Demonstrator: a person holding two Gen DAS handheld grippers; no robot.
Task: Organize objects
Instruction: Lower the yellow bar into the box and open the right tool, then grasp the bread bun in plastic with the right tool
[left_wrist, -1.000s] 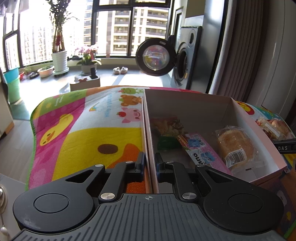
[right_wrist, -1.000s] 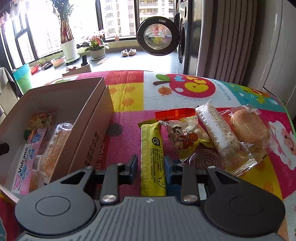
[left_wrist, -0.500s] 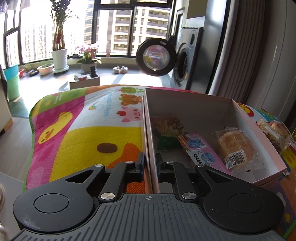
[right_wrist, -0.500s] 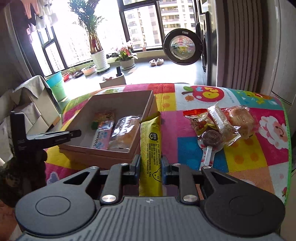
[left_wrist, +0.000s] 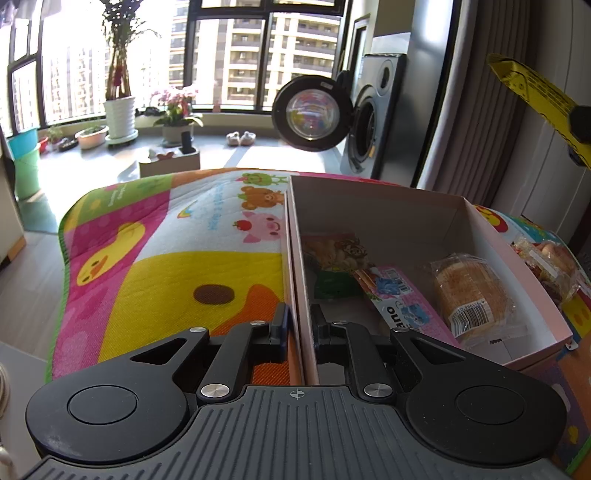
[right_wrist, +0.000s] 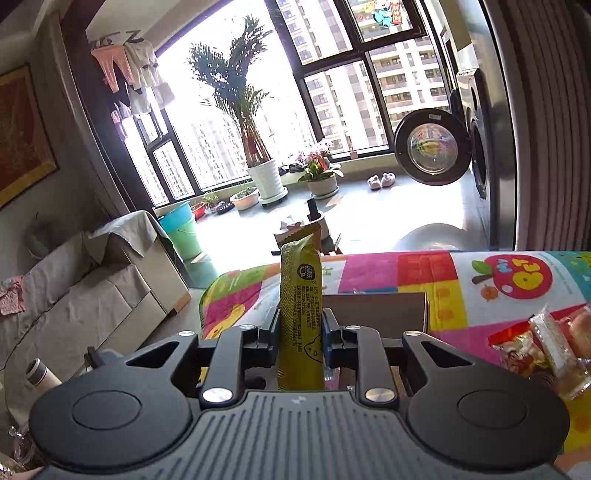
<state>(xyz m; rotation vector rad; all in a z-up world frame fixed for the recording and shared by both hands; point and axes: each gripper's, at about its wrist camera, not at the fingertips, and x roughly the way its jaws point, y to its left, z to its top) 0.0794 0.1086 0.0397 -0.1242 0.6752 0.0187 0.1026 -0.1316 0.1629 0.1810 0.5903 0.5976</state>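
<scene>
My left gripper (left_wrist: 299, 321) is shut on the near left wall of the open cardboard box (left_wrist: 406, 206), one finger outside and one inside. Inside the box lie a wrapped bun (left_wrist: 471, 291), a pink snack packet (left_wrist: 402, 306) and a cartoon snack bag (left_wrist: 332, 251). My right gripper (right_wrist: 300, 326) is shut on a long yellow snack stick packet (right_wrist: 300, 295), held upright in the air above the box's far wall (right_wrist: 373, 312). The same yellow packet (left_wrist: 532, 88) shows high at the right of the left wrist view.
Several wrapped snacks (right_wrist: 543, 350) lie on the colourful play mat (left_wrist: 166, 251) to the right of the box; some (left_wrist: 546, 262) show beyond its right wall. A washing machine with an open door (left_wrist: 314, 114), potted plants (right_wrist: 264, 177) and a covered sofa (right_wrist: 92, 280) stand around.
My right gripper has lifted the yellow packet higher and tilted upward, so it now looks over the box toward the window. My left gripper has kept its hold on the box wall.
</scene>
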